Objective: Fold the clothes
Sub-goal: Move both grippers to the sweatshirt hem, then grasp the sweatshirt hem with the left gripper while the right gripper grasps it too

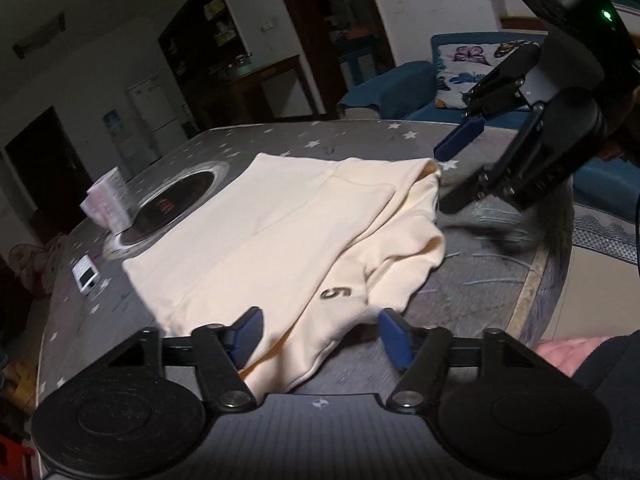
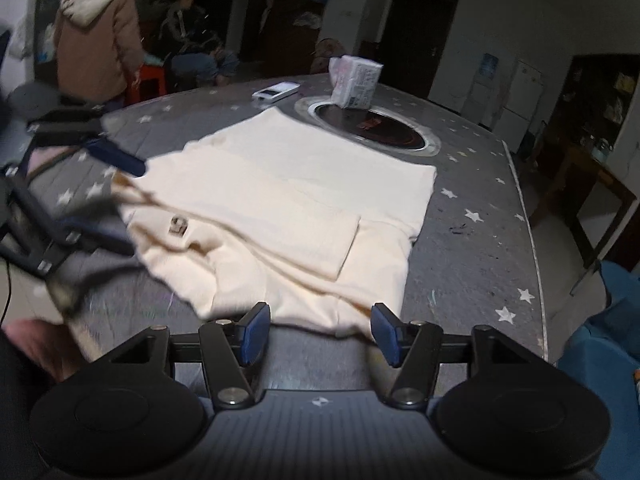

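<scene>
A cream garment (image 1: 280,232) lies partly folded on the round grey star-patterned table (image 1: 480,280), with a dark mark (image 1: 338,293) near its close edge. My left gripper (image 1: 320,336) is open and the garment's near hem lies between its blue pads, which stand clear of the cloth. The right wrist view shows the same garment (image 2: 288,200), its near edge between the spread pads of my open right gripper (image 2: 320,332). From the left wrist camera, the right gripper (image 1: 450,172) straddles the garment's far right corner. My left gripper (image 2: 120,200) appears blurred at the garment's left corner.
A round black hob (image 2: 372,130) is set in the table's middle, with a tissue pack (image 2: 356,82) and a small white device (image 2: 276,91) beside it. A blue sofa (image 1: 404,88) stands past the table. Two people (image 2: 96,36) are behind the far side.
</scene>
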